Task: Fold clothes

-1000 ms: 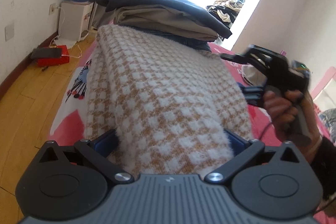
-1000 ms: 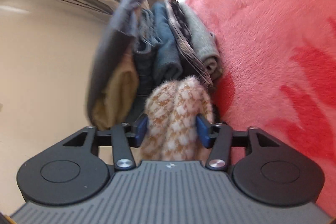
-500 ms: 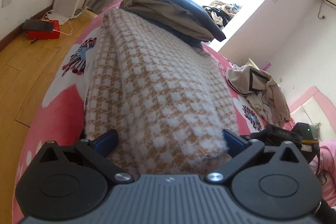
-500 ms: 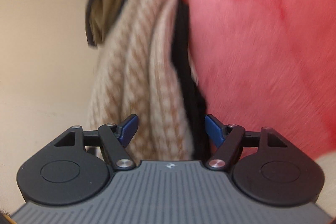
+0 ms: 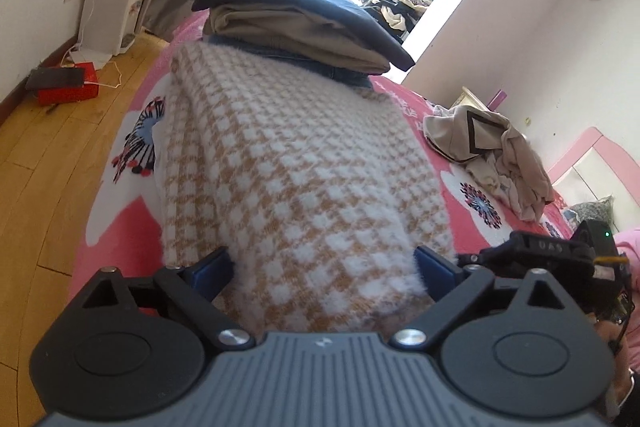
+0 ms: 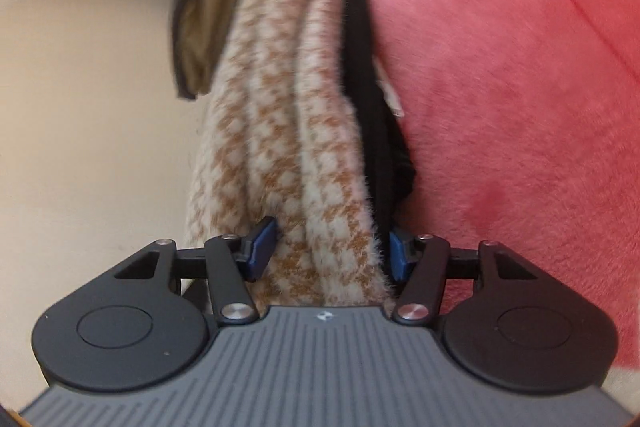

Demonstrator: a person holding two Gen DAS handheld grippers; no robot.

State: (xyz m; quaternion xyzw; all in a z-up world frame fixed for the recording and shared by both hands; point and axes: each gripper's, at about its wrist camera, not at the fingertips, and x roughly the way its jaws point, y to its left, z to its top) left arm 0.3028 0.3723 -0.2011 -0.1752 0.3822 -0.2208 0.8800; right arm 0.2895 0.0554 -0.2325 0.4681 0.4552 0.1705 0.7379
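Sweater [image 5: 296,179]: folded on the bed [image 5: 120,219], far edge against the stack of folded clothes [image 5: 296,23]
Left gripper [image 5: 324,269]: we straddle its near edge, jaws wide, no squeeze
Right gripper [image 6: 326,247]: we are closing on the folded side; probably to lift it

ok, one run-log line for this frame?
step: fold checked sweater on bed | left gripper: open around sweater edge | right gripper: closing, folded layers between jaws | folded stack: behind

Ahead of you the folded checked sweater [image 5: 304,179] fills the middle of the bed [image 5: 120,227], with the pile of folded clothes [image 5: 296,27] blocking beyond it. Your open room is pink bedding between sweater and crumpled beige garment [image 5: 492,155].
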